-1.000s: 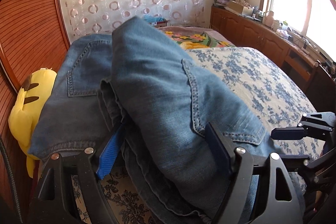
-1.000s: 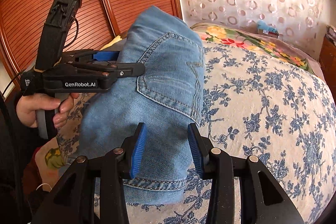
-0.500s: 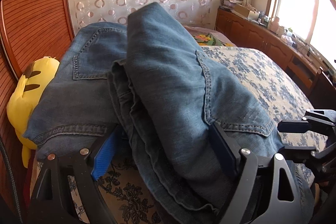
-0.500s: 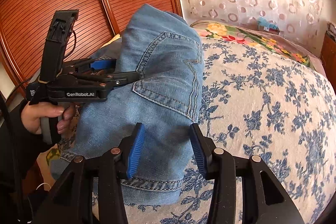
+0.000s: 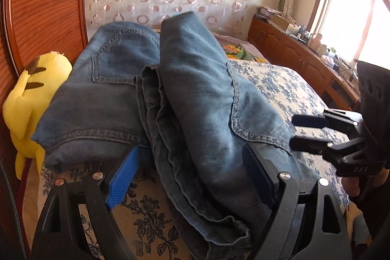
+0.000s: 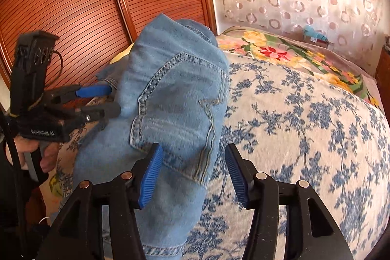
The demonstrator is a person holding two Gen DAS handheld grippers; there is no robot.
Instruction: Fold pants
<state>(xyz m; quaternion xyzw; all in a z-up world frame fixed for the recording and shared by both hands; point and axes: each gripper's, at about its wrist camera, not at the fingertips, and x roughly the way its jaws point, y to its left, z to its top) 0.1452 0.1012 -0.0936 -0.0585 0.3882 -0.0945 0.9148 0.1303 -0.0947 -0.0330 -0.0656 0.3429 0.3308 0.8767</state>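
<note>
- Left wrist view: left gripper [image 5: 190, 174] spread wide around the bunched jeans [image 5: 195, 99] near the bed's [image 5: 287, 87] near edge, pads off the cloth, apparently letting the fold settle; right gripper [image 5: 307, 130] just beside.
- Right wrist view: right gripper [image 6: 195, 172], just opened, gripping nothing, beside the jeans' [image 6: 175, 101] edge; the left one's [image 6: 97, 101] jaws parted.

We see daylight flooding from the blown-out bright window [image 5: 353, 23]; fisheye edges curve and darken, and the blue-flowered bedspread [image 6: 316, 138] smears with blur.
</note>
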